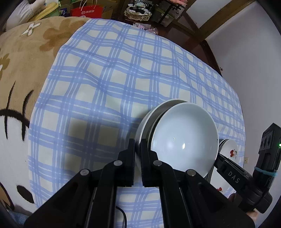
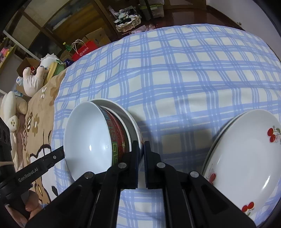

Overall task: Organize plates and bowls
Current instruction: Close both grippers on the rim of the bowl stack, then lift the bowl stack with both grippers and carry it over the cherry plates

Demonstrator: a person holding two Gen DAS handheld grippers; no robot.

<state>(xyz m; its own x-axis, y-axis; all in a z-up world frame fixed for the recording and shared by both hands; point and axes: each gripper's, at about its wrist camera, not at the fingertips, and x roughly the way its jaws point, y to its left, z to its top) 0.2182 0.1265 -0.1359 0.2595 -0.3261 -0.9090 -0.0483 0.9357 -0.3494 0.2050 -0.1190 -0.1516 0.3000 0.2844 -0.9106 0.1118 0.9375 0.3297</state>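
A stack of nested bowls sits between my two grippers on the blue plaid cloth (image 1: 114,70). The top bowl (image 1: 184,136) (image 2: 87,140) is white inside, with a red patterned outside (image 2: 117,138). It sits in a wider white bowl (image 1: 149,119) (image 2: 130,121). My left gripper (image 1: 137,150) is shut on that white bowl's left rim. My right gripper (image 2: 142,150) is shut on its right rim. Each view shows the other gripper's finger (image 1: 226,163) (image 2: 54,157) reaching behind the top bowl. I cannot tell whether the stack touches the cloth. Two stacked cherry-print plates (image 2: 245,157) (image 1: 230,150) lie to the right.
A beige plush blanket (image 1: 21,70) with a cartoon print lies left of the cloth. Stuffed toys (image 2: 33,80), a red bag (image 1: 86,11), boxes and a basket (image 2: 127,22) crowd the far side. A white wall (image 1: 245,52) stands to the right. A person's hand (image 2: 33,205) holds the left gripper.
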